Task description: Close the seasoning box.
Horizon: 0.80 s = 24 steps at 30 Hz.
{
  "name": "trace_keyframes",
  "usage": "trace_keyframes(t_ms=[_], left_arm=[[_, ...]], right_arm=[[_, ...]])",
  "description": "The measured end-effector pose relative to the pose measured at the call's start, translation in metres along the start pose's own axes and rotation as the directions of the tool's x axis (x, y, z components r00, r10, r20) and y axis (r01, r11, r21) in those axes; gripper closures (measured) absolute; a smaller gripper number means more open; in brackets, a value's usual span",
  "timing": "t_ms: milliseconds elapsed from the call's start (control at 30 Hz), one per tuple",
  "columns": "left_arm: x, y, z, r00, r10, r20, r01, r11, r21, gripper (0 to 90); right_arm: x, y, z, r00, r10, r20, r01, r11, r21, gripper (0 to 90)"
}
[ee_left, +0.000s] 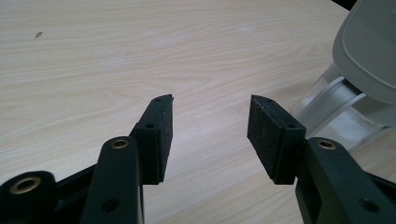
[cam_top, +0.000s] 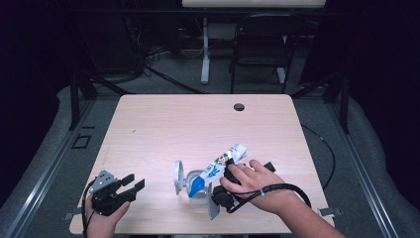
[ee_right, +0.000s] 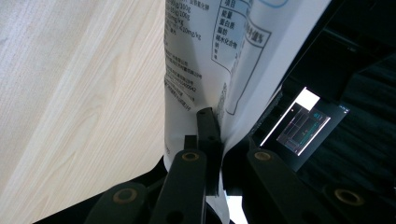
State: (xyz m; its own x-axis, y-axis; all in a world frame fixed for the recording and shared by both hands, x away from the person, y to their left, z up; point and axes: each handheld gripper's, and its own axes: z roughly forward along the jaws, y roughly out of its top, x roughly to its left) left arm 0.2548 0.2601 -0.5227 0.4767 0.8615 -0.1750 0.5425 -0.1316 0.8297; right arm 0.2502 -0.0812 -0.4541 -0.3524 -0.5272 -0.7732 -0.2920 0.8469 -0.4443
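Right gripper [cam_top: 229,174] is clamped down tight on the white packet [cam_top: 218,166], jaws pinched almost together with the printed film caught flat between them. In the right gripper view the packet [ee_right: 205,60] rises straight up from the jaws, small black print and a boxed label facing the camera. From the high view the packet lies tilted, its blue end [cam_top: 196,186] pointing down into the clear container [cam_top: 198,191] near the front edge of the table [cam_top: 163,124], its white end angled up and away toward the right. The container's grey lid [cam_top: 178,177] stands open on its left side.

Over to the left gripper [cam_top: 132,184]: it sits low at the front left of the table, jaws spread wide with nothing between them, bare wood showing through the gap. In the left gripper view the container [ee_left: 341,107] and its grey lid [ee_left: 369,46] sit just off to the right of the jaws, apart from them.
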Motion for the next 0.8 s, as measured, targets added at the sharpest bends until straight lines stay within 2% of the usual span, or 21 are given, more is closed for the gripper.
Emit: trace_keyframes(t_ms=[467, 600, 667, 800], left_arm=[[-0.002, 0.0009, -0.0008, 1.0, 0.001, 0.008, -0.001, 0.9999, -0.012, 50.9], [-0.003, 0.0014, -0.0013, 1.0, 0.0, 0.01, 0.0, 0.9998, -0.018, 51.0], [-0.0038, 0.0016, -0.0013, 1.0, 0.003, 0.006, -0.003, 0.9998, -0.021, 50.9], [-0.0036, 0.0019, -0.0016, 0.9999, 0.006, 0.01, -0.006, 1.0, -0.004, 51.0]], right_arm=[[-0.0022, 0.001, -0.0007, 0.9997, -0.004, -0.024, 0.004, 1.0, 0.014, 89.3], [-0.0029, 0.0013, -0.0023, 0.9997, -0.017, -0.016, 0.017, 1.0, 0.017, 89.5], [-0.0033, 0.0014, -0.003, 0.9995, -0.012, -0.031, 0.012, 1.0, 0.024, 89.5], [-0.0031, 0.001, -0.0029, 0.9997, -0.019, -0.016, 0.02, 1.0, 0.018, 89.5]])
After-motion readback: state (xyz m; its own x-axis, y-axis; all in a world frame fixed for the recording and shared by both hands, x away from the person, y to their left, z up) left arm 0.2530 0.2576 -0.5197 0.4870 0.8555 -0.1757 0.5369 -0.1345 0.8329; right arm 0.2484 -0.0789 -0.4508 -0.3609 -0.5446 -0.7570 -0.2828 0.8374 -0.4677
